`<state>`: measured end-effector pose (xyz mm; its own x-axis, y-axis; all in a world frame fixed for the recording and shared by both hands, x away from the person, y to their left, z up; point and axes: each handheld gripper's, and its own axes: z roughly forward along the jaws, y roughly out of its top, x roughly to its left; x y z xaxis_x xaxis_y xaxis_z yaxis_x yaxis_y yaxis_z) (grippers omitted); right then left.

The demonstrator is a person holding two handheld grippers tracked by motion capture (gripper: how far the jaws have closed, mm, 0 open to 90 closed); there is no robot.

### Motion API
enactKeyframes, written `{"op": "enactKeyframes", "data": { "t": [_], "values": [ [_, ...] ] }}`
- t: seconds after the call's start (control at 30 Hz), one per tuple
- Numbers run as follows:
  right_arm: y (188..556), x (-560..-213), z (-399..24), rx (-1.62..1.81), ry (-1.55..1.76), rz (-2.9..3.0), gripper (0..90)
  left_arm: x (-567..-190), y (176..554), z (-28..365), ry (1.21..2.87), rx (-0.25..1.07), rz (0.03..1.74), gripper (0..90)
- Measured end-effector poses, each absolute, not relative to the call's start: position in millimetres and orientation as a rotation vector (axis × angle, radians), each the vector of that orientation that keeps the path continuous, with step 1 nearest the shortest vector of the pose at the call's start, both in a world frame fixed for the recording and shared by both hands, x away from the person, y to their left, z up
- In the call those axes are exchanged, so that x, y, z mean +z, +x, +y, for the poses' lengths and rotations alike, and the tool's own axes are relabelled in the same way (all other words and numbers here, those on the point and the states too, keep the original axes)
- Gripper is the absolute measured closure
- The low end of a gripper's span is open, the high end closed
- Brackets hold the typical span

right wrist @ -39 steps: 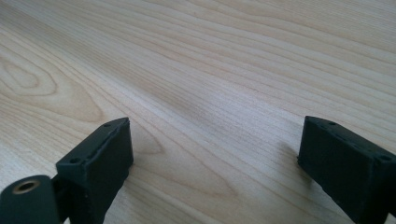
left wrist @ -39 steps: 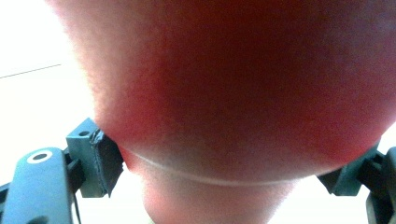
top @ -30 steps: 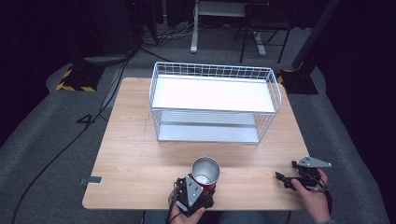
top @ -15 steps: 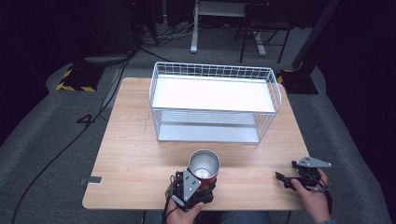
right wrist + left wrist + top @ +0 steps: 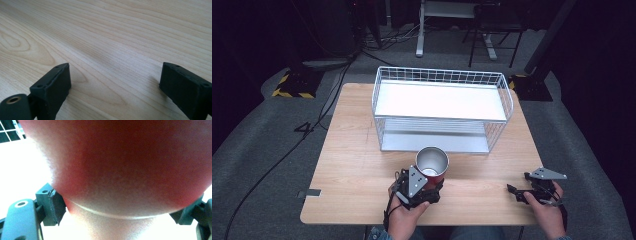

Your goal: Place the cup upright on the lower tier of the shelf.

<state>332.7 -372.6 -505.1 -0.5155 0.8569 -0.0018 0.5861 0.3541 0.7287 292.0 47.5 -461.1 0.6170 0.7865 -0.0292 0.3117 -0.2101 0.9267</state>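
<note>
Light wood table [image 5: 357, 165] w/ white wire rack [image 5: 442, 107] on far half, centred.

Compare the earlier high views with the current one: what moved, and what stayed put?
The left gripper, shut on the red cup, carried it slightly forward toward the wire rack. The right gripper stayed open, low at the table, and the rack did not shift.

Red cup [image 5: 432, 165] with bare silver-metal interior, held in black tongs [image 5: 424, 187] topped by a grey plate. Behind the cup: white wire-grid rack [image 5: 442, 107]. Beneath it: pale wood-grain table [image 5: 352, 165]. Right of the cup: second black tongs [image 5: 518, 192]. Surrounding floor [image 5: 262, 150]: grey carpet with yellow-black hazard striping [image 5: 292, 93].
</note>
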Motion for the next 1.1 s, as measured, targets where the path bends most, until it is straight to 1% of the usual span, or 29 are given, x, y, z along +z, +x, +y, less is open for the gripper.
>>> {"op": "enactKeyframes", "data": {
  "t": [0.37,0.43,0.67,1.1],
  "values": [
    [333,-505,-373,0.964,1.264,2.236,9.7,-463,334,53,1.786,0.54,0.896,17.1],
    [334,-505,-372,0.962,1.271,2.24,7.3,-467,345,54,1.783,0.533,0.897,17.1],
    [338,-506,-371,0.945,1.283,2.237,3.4,-473,370,54,1.787,0.511,0.915,17.1],
    [339,-506,-371,0.944,1.286,2.235,3.3,-477,412,42,1.745,0.479,0.95,17.1]
  ]
}}
